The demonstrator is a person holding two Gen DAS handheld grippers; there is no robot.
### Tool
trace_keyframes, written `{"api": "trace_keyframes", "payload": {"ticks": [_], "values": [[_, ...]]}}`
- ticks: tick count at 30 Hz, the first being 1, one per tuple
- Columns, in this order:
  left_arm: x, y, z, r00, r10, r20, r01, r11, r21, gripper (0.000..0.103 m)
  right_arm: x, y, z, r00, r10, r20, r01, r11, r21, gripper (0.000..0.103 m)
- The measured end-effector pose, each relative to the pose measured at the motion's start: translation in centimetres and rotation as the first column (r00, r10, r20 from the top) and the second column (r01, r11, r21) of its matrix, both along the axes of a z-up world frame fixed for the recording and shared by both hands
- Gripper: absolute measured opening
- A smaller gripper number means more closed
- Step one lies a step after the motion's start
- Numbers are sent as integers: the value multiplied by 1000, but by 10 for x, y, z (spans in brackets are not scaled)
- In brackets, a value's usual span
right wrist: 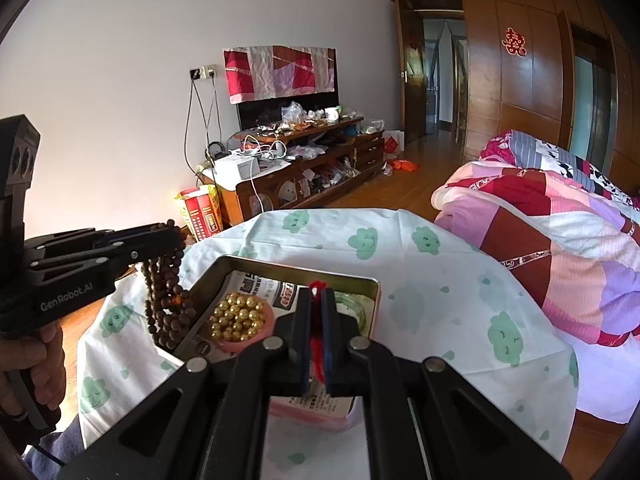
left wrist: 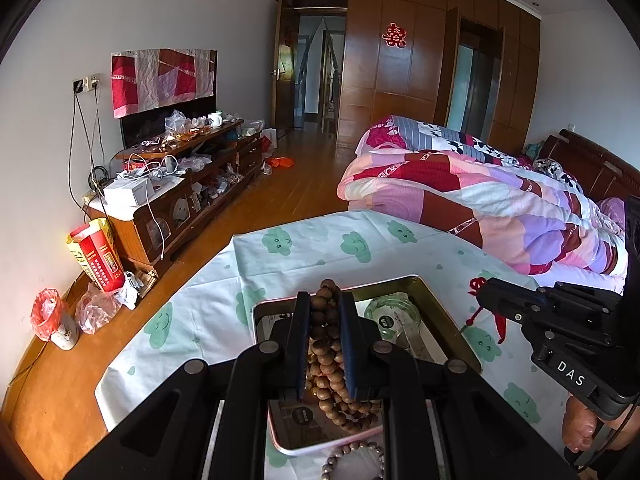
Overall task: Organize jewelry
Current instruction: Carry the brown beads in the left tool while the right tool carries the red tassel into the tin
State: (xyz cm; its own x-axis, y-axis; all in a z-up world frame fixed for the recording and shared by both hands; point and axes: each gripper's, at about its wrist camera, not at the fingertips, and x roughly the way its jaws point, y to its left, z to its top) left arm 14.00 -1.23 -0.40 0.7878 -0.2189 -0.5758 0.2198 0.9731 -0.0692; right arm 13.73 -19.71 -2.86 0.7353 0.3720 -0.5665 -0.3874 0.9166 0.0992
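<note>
My left gripper (left wrist: 325, 300) is shut on a long strand of brown wooden beads (left wrist: 328, 364); in the right wrist view the strand (right wrist: 166, 300) hangs in loops from it (right wrist: 176, 236) beside the tin's left edge. My right gripper (right wrist: 317, 294) is shut on a red tasselled cord (right wrist: 316, 286), also seen in the left wrist view (left wrist: 478, 286), above the open metal tin (right wrist: 360, 280). In the tin lie a pile of gold beads (right wrist: 239, 316) on a pink dish and a green glass bangle (left wrist: 394, 308).
The tin (left wrist: 448, 312) sits on a table under a white cloth with green clouds (right wrist: 420, 280). A grey bead bracelet (left wrist: 352, 458) lies on the cloth near me. A bed with a quilt (left wrist: 500, 200) is on the right, a cluttered TV cabinet (left wrist: 180, 184) on the left.
</note>
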Motion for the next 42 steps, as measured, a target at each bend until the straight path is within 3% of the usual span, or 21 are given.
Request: {"api": "trace_keyframes", "payload": {"ticks": [42], "values": [[21,-14,-47,993,-17,-118,21,999,31,14,28,1,-43,996,-38,-83,33,997,-63,7]]}}
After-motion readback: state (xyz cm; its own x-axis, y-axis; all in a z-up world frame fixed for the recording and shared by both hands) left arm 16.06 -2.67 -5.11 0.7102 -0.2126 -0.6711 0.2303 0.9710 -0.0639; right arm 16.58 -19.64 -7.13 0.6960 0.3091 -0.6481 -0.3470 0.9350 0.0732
